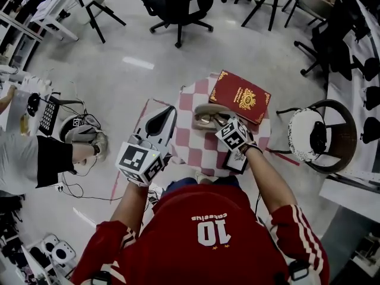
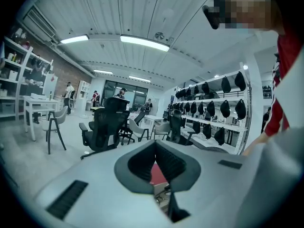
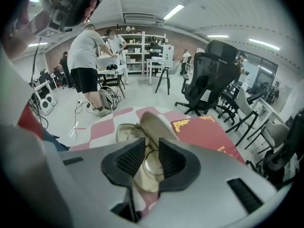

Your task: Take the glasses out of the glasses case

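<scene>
The person's left forearm reaches forward from the body. It holds the left gripper (image 1: 165, 116) over the left edge of the bench (image 1: 199, 150), pointing away and out across the room rather than down. In the left gripper view its fingers (image 2: 137, 163) meet at the tips with nothing between them (image 2: 155, 148); only a sliver of red shows through below the tips.

The right forearm comes in from the right. The right gripper (image 1: 221, 123) is over the middle of the bench, aimed down at the glasses case (image 1: 205, 113). Its fingers (image 3: 130, 158) stand a narrow gap apart (image 3: 151, 148). The wire frame of the glasses (image 3: 151, 167) shows through that gap, but whether the fingers touch it cannot be told. The glasses lie inside the case, whose lid (image 3: 156, 122) is up.

The case sits toward the far side of the small checked bench, just beside a red book (image 1: 240, 97) that lies slantwise on the far right corner. Bare cloth lies between the case and the near edge. Open floor surrounds the bench. A black office chair (image 1: 178, 5) stands well beyond it, a round seat (image 1: 323, 132) is near on the right, and another person (image 1: 35, 159) is on the left.
</scene>
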Motion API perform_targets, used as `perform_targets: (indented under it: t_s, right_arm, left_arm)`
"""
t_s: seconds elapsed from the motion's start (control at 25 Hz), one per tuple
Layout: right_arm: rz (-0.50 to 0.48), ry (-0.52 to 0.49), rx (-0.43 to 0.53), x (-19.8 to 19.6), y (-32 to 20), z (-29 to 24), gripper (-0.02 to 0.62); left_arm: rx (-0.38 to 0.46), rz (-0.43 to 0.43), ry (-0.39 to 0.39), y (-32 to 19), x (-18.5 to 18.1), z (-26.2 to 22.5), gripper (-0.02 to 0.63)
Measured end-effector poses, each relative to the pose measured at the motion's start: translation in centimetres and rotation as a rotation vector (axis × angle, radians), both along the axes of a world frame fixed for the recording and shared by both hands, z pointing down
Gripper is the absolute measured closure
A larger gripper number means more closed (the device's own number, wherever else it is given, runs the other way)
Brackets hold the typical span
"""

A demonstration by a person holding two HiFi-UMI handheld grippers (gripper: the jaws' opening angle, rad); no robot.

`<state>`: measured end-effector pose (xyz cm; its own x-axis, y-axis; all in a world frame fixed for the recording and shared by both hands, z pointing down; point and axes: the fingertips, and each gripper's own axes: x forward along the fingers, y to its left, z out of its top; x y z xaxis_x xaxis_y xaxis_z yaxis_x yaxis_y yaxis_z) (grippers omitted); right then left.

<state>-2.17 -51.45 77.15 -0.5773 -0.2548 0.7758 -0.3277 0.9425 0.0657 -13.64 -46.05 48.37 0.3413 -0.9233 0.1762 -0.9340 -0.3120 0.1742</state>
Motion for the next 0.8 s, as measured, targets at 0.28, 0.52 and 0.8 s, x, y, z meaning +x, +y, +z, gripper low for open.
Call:
perform_targets:
  t_s: [0.28, 0.52, 0.8]
  right_arm:
    - [-0.072, 0.081, 0.029, -1.4, -0.8, 2.9, 0.514]
    - [-0.113, 0.135, 0.059, -2.0, -1.3, 4.4, 0.511]
    - [-0.181, 0.221, 0.118, -2.5, -1.5, 5.9, 0.509]
  left_arm:
    - [-0.027, -0.030, -0.002, -0.1, -1.2, 1.4, 0.598]
    - [-0.051, -0.046, 0.021, -0.2, -1.8, 2.0, 0.598]
    - [-0.059, -0.066, 0.028, 0.2, -2.5, 2.1, 0.598]
